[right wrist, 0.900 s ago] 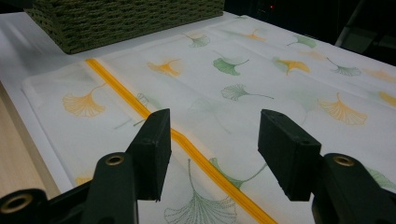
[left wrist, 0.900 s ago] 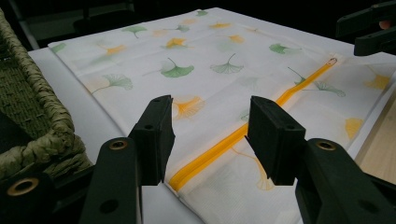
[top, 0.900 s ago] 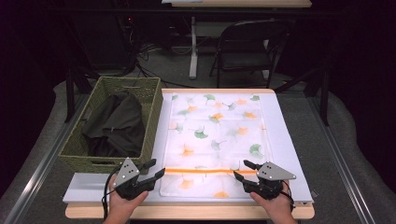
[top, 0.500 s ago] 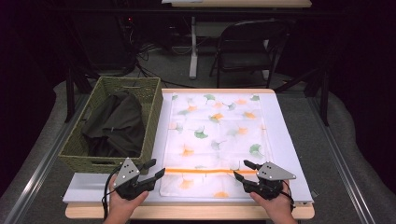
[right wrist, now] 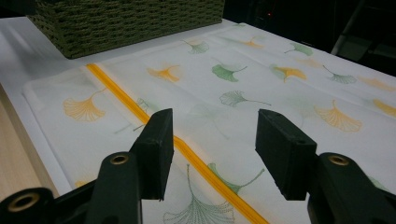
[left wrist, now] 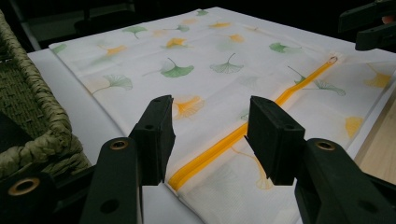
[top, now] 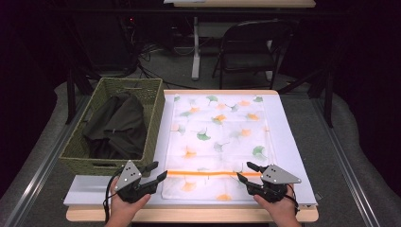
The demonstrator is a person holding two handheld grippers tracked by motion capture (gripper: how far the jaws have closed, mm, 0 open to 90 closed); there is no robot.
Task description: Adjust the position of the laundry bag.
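Both grippers are hovering at the near end of the bag (top: 220, 142), one at each end of its orange zipper (top: 208, 173). Left gripper (top: 158, 172) is sitting at the bag's near left corner with its jaws spread wide and nothing between them; in the left gripper view the zipper's end is lying just beyond the gap between the jaws. Right gripper (top: 244, 171) is waiting at the zipper's other end, jaws likewise wide apart and empty, and in the right gripper view the orange line is running under the gap toward the left jaw. Whether either gripper is touching the fabric is hard to judge; they seem to be just above it.

Spread flat, the bag is lying on a white board (top: 295, 161) on the table (top: 189, 215), printed with green and orange leaves, its zipper crossing it near the person's edge. A small pull (left wrist: 332, 59) is showing at the zipper's far end in the left gripper view.

Just left of the board a woven basket (top: 80, 142) is standing, holding dark cloth (top: 116, 125). Beyond the table, a folding chair (top: 250, 47) is standing on the floor.
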